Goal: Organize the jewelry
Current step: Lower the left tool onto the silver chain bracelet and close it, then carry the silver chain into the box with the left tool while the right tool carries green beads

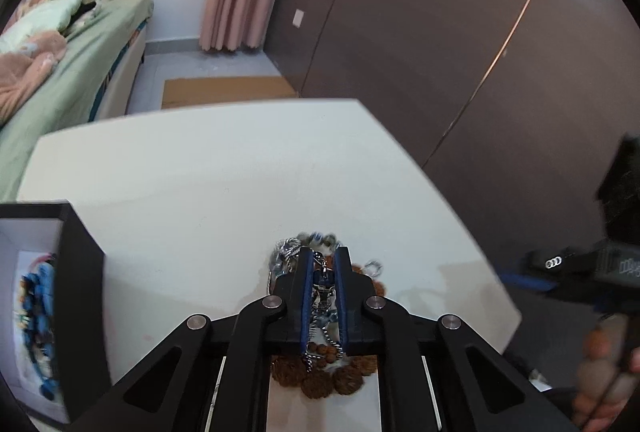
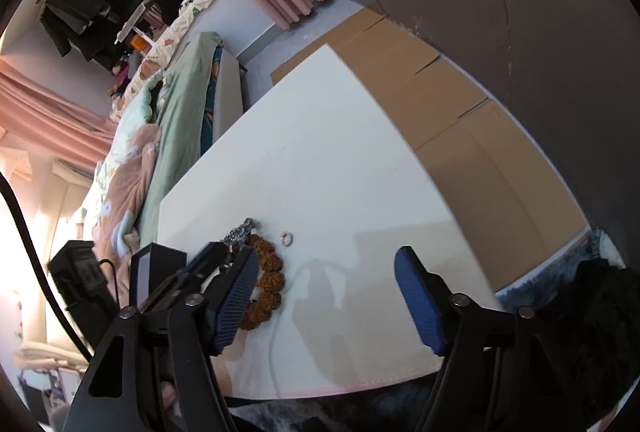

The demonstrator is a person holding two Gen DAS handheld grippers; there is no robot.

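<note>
Black jewelry box (image 1: 78, 296) at lower left of the left wrist view, left gripper (image 1: 324, 274) at bottom centre pinching a silver chain (image 1: 322, 292) over brown bead bracelet (image 1: 320, 378) on white table (image 1: 224, 184), right gripper (image 2: 326, 296) gaping wide, holding nothing, silver ring (image 2: 287, 238) just beside the beads.

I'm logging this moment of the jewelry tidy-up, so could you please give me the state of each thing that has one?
Left gripper: shut on the silver chain.
Silver chain: pinched between the pads, over the bead bracelet.
Right gripper: open, empty, above the table.
Brown bead bracelet: lying on the table.
Small silver ring: lying loose, apart from the bracelet.
Black box: open, blue beads inside.
</note>
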